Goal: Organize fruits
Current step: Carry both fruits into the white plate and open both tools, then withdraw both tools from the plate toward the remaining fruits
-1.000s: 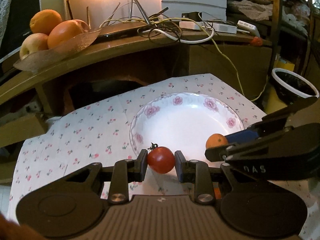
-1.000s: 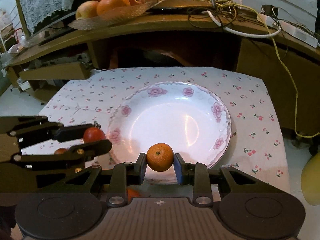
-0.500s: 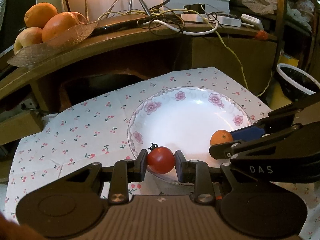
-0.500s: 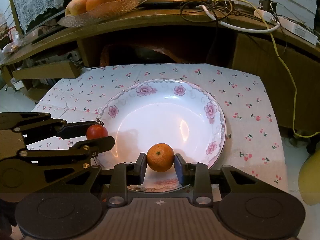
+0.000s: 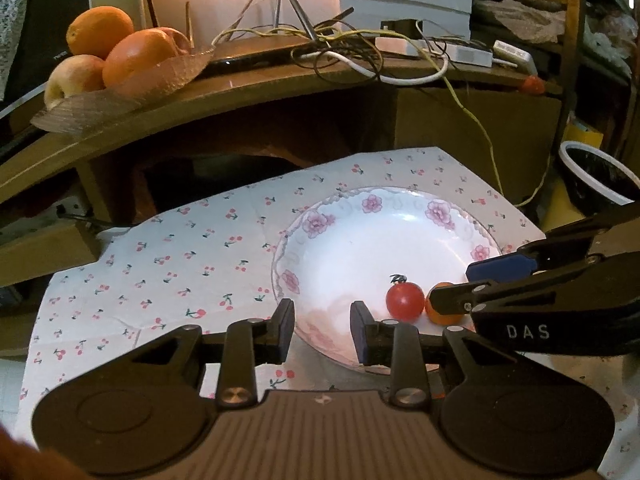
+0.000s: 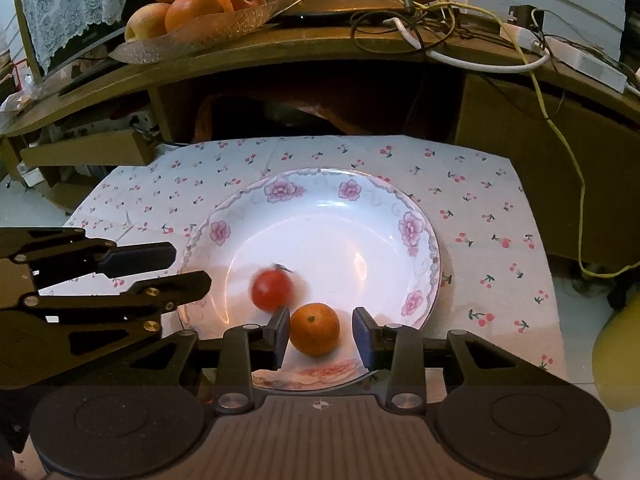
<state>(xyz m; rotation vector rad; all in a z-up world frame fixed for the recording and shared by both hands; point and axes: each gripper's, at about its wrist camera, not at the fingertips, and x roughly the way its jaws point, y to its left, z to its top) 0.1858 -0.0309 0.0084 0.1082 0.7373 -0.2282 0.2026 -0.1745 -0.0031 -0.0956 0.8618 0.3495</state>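
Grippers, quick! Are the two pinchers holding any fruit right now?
Left gripper: open, holding nothing; the tomato lies free on the plate.
Right gripper: open; the tangerine sits between its fingers, not gripped.

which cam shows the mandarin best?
Right wrist: the whole mandarin sits on the plate between the open right tool's fingers. Left wrist shows only a sliver behind that tool, beside the tomato.

A low surface under a cherry-print cloth (image 6: 472, 200) carries a floral-rimmed white plate (image 6: 412, 228) at its centre. At 12 o'clock, a wooden shelf (image 6: 320, 50) bears a glass fruit dish (image 6: 208, 34) and tangled cables (image 6: 440, 28).
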